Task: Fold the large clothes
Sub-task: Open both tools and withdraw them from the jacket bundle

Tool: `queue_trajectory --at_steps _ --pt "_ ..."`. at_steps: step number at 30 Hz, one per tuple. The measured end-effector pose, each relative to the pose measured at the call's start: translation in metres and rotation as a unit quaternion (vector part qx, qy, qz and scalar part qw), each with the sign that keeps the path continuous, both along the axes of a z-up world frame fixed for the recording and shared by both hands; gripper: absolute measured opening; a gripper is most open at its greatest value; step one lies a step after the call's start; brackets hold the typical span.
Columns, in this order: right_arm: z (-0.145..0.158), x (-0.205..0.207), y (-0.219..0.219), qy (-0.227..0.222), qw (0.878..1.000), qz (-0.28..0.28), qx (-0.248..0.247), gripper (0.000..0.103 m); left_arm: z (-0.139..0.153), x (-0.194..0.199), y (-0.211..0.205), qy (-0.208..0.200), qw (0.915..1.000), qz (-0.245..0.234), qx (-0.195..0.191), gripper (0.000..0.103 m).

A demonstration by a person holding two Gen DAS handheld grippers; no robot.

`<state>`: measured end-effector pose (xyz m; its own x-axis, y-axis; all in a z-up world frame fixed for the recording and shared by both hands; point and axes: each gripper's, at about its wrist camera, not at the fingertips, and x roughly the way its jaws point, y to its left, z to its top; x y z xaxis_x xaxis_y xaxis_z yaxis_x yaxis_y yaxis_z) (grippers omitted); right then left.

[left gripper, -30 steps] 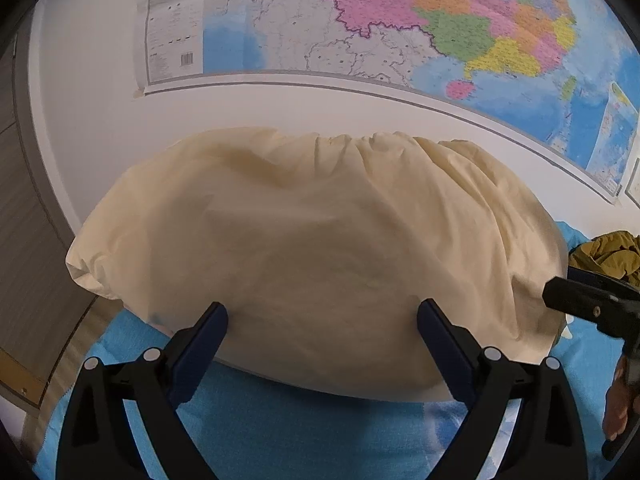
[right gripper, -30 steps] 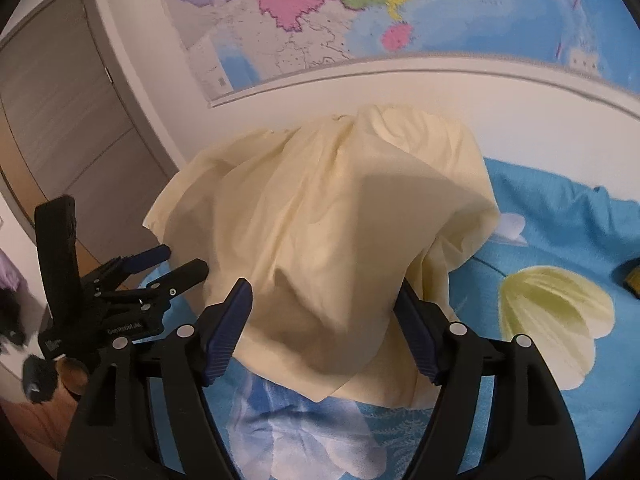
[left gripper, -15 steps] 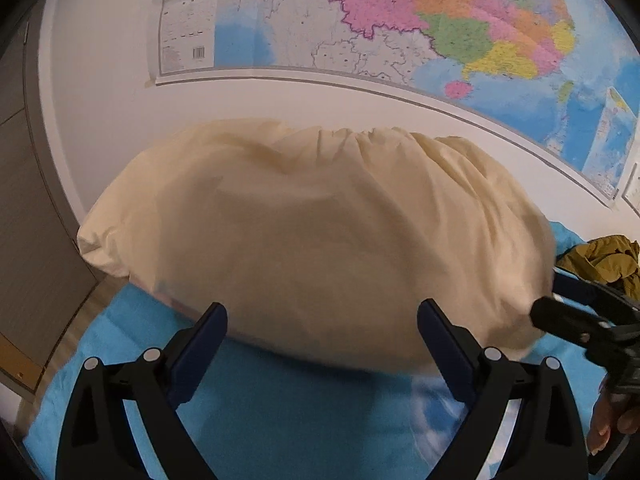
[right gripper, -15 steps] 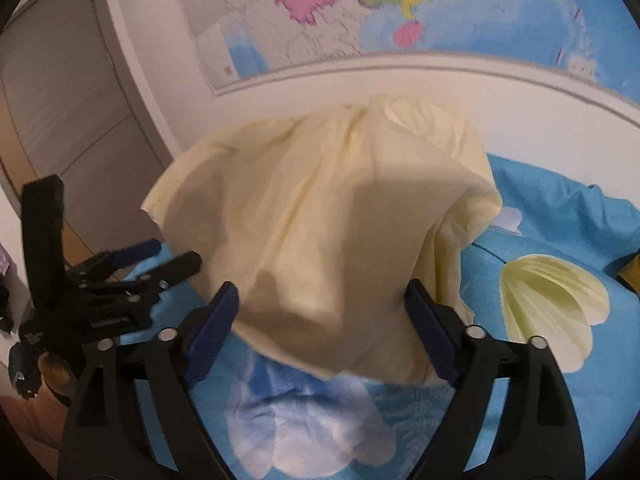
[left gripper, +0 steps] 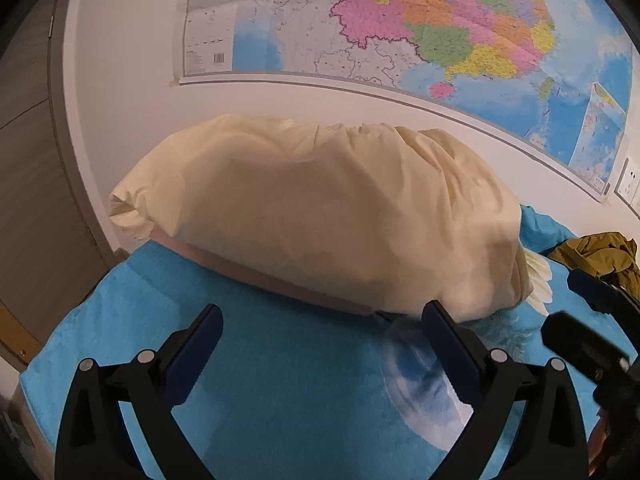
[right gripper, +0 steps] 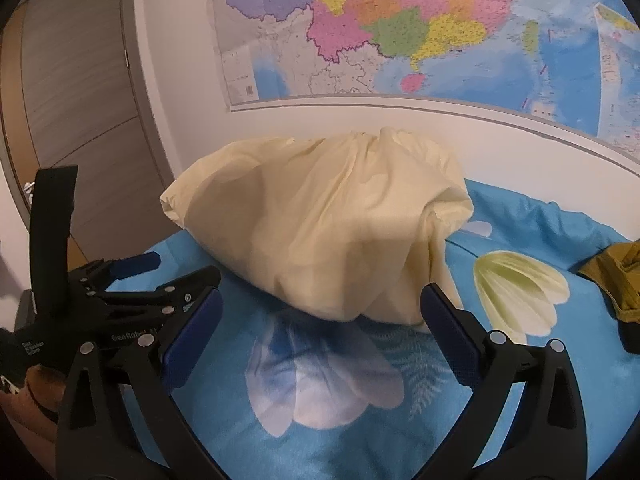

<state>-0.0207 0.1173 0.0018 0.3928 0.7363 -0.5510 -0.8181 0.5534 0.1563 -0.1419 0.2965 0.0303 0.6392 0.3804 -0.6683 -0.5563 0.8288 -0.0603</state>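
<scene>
A large cream garment [left gripper: 328, 216] lies in a puffed, billowed heap on the blue floral bedsheet [left gripper: 280, 380], near the wall. It also shows in the right wrist view [right gripper: 328, 232]. My left gripper [left gripper: 320, 344] is open and empty, just short of the garment's near edge. My right gripper [right gripper: 320, 324] is open and empty, also just in front of the garment. The left gripper shows at the left of the right wrist view [right gripper: 132, 280], and the right gripper at the right edge of the left wrist view [left gripper: 592, 320].
An olive-green garment [left gripper: 596, 256] lies crumpled on the bed to the right; it also shows in the right wrist view [right gripper: 616, 276]. A wall map [left gripper: 400, 32] hangs behind the bed. A wooden door [right gripper: 80, 100] stands at the left.
The cream garment has left both grippers and dropped onto the bed, settling lower and away from the fingers. Both grippers have drawn back from it.
</scene>
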Motion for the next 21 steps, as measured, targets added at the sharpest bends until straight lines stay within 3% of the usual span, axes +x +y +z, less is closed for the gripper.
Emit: queue_trajectory --at_steps 15,21 --pt "-0.004 -0.025 -0.017 -0.014 1.0 -0.014 0.0 0.098 0.011 -0.018 -0.019 -0.008 0.9991 0.022 0.035 0.096" --pt "-0.003 -0.029 -0.022 -0.014 1.0 -0.014 0.001 0.098 0.014 -0.023 -0.022 -0.009 0.999 0.029 0.033 0.096"
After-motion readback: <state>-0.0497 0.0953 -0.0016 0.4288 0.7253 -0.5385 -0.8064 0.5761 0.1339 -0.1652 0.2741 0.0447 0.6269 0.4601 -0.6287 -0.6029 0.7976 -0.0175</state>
